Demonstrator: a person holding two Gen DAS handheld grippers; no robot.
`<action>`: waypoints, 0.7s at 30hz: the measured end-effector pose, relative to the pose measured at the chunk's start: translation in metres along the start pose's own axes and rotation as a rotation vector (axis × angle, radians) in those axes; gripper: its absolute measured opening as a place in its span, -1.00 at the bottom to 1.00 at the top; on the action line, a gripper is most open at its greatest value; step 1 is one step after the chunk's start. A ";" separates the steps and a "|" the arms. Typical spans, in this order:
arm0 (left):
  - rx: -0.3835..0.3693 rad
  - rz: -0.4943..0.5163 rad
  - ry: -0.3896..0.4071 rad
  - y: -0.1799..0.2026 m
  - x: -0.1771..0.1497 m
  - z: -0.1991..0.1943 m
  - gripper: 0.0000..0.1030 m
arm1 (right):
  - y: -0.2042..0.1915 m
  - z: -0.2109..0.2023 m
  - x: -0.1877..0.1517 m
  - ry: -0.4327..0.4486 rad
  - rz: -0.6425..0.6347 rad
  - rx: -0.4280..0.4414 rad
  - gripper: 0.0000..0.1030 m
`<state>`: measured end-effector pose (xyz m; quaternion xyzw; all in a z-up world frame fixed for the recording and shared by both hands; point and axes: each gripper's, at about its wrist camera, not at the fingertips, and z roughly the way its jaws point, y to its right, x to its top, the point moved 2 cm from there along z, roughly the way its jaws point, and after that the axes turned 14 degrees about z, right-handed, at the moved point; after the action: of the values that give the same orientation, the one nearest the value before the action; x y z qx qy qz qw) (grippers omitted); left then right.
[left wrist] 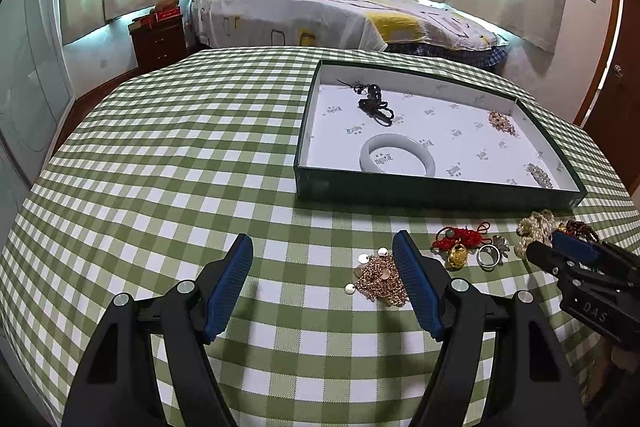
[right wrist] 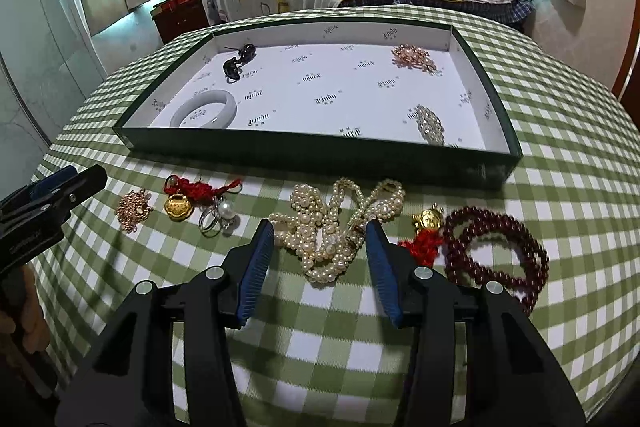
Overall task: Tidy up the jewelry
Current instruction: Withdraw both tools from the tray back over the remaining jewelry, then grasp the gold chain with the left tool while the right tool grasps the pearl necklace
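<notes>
Your right hand-held gripper (right wrist: 320,239) is spread wide around the pearl necklace (right wrist: 332,227) on the tabletop (right wrist: 560,155), ready to pinch. Left hand-held gripper (left wrist: 322,247) is released beside the gold chain (left wrist: 378,277). The box (right wrist: 320,157) waits behind.

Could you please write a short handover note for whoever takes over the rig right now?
Left gripper: open, empty, low over the cloth, gold chain beside its right finger.
Right gripper: open, empty, its fingers either side of the pearl necklace.
Done: the tray holds the white bangle, dark beaded piece, and two sparkly pieces.
Left on the cloth: pearls, gold chain, red-cord gold lock, rings, red-cord gold charm, dark red beads.
</notes>
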<state>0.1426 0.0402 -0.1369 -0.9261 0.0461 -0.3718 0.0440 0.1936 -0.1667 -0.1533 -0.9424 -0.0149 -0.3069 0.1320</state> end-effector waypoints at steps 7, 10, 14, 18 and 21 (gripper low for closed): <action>-0.005 -0.002 -0.014 0.002 -0.001 0.004 0.36 | -0.001 0.006 0.007 0.004 -0.007 -0.003 -0.10; -0.007 0.002 -0.018 0.003 -0.002 0.005 0.36 | -0.002 0.006 0.006 0.011 -0.016 -0.001 -0.30; -0.012 0.004 -0.027 0.004 -0.004 0.007 0.36 | 0.000 0.006 0.006 0.010 -0.014 0.012 -0.53; -0.016 0.009 -0.030 0.006 -0.005 0.008 0.36 | -0.001 0.003 0.002 0.008 -0.025 0.028 -0.63; -0.024 0.011 -0.034 0.007 -0.006 0.007 0.36 | -0.001 0.000 -0.001 0.008 -0.026 0.040 -0.65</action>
<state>0.1434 0.0338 -0.1470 -0.9325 0.0551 -0.3553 0.0355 0.1928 -0.1654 -0.1535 -0.9381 -0.0325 -0.3120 0.1468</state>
